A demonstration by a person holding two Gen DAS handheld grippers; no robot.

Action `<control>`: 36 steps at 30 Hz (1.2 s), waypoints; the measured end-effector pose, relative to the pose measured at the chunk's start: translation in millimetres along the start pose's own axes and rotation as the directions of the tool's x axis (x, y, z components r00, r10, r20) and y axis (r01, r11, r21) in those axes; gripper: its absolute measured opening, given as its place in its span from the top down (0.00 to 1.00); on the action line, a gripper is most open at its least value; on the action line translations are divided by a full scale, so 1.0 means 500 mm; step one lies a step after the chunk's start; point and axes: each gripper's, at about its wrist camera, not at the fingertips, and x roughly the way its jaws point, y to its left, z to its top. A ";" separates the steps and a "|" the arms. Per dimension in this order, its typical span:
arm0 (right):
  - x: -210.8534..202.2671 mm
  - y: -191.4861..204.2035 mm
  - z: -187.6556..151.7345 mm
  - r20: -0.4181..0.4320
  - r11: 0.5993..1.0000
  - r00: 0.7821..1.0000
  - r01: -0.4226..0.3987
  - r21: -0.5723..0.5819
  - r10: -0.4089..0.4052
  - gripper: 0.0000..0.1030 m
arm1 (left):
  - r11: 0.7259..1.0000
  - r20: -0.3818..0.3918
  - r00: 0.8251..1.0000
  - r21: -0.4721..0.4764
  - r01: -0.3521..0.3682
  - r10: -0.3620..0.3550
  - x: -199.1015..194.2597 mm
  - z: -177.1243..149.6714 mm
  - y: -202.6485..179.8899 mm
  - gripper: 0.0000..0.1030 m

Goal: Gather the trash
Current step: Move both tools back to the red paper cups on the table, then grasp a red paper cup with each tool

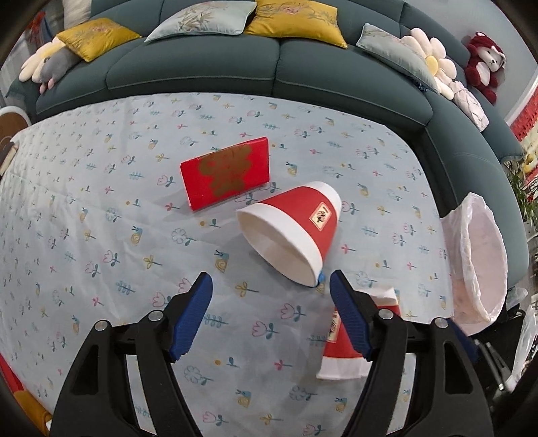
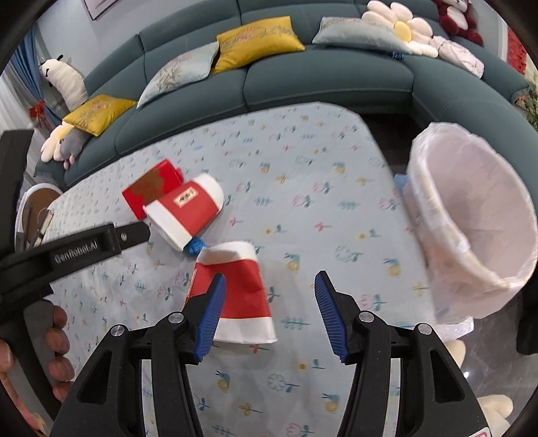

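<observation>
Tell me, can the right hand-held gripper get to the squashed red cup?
Probably yes. The right hand-held gripper is open just above the squashed red cup, and nothing lies between them.

Home living room: curved teal sofa (image 1: 188,67) with cushions (image 1: 296,20), plush toys (image 1: 484,64), and flower-print-covered surface (image 1: 101,201).

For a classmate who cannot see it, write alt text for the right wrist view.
The right tool hangs open above a flattened red and white paper cup on a floral tablecloth. A second red paper cup lies beside a red box; a white bag-lined bin stands right.
</observation>
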 end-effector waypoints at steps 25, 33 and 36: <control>0.065 0.016 -0.010 -0.052 0.990 0.990 -0.132 0.041 0.134 0.75 | 0.993 -0.058 0.995 0.079 0.089 -0.084 0.087 0.033 -0.069 0.95; -0.003 -0.018 0.002 0.042 0.989 0.991 -0.131 0.066 0.128 0.77 | 0.991 -0.011 0.996 0.101 0.092 -0.091 0.033 0.027 -0.097 0.98; -0.035 -0.043 0.015 0.082 0.989 0.990 -0.121 0.089 0.114 0.77 | 0.987 0.002 0.994 0.116 0.108 -0.109 0.007 0.025 -0.122 0.98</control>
